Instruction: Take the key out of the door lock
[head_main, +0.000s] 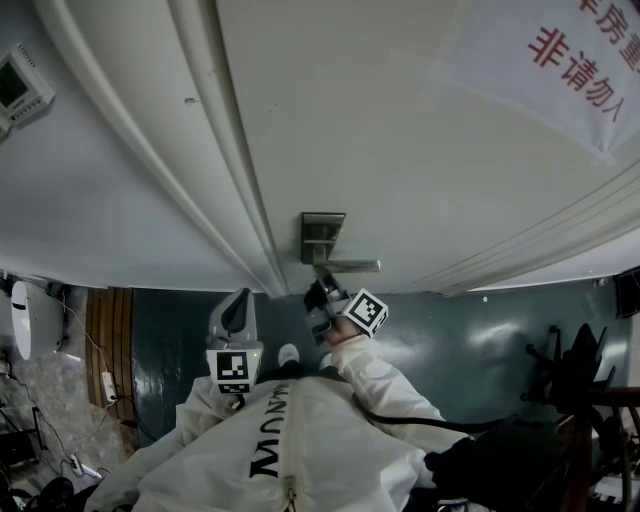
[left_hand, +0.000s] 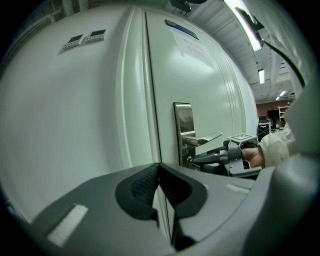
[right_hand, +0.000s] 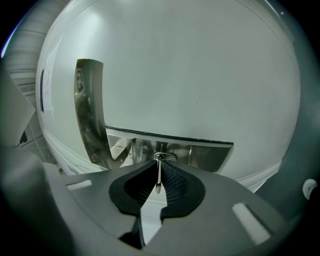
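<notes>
The silver key (right_hand: 158, 173) sticks out edge-on from the lock cylinder (right_hand: 165, 157), just under the lever handle (right_hand: 200, 154) on the steel lock plate (right_hand: 90, 115). My right gripper (right_hand: 158, 175) is shut on the key, with both ribbed pads pressed against its flat sides. In the head view the right gripper (head_main: 318, 290) reaches up to the door right below the handle (head_main: 350, 265) and plate (head_main: 322, 232); the key itself is hidden there. My left gripper (head_main: 240, 298) hangs back near my body, left of the lock. Its jaws (left_hand: 159, 167) meet at the tips with nothing between them.
The white door's frame moulding (head_main: 200, 150) runs just left of the lock. A paper sign with red print (head_main: 575, 50) hangs on the door's upper right. A wall control panel (head_main: 20, 88) sits far left. Dark furniture (head_main: 580, 380) stands on the floor at right.
</notes>
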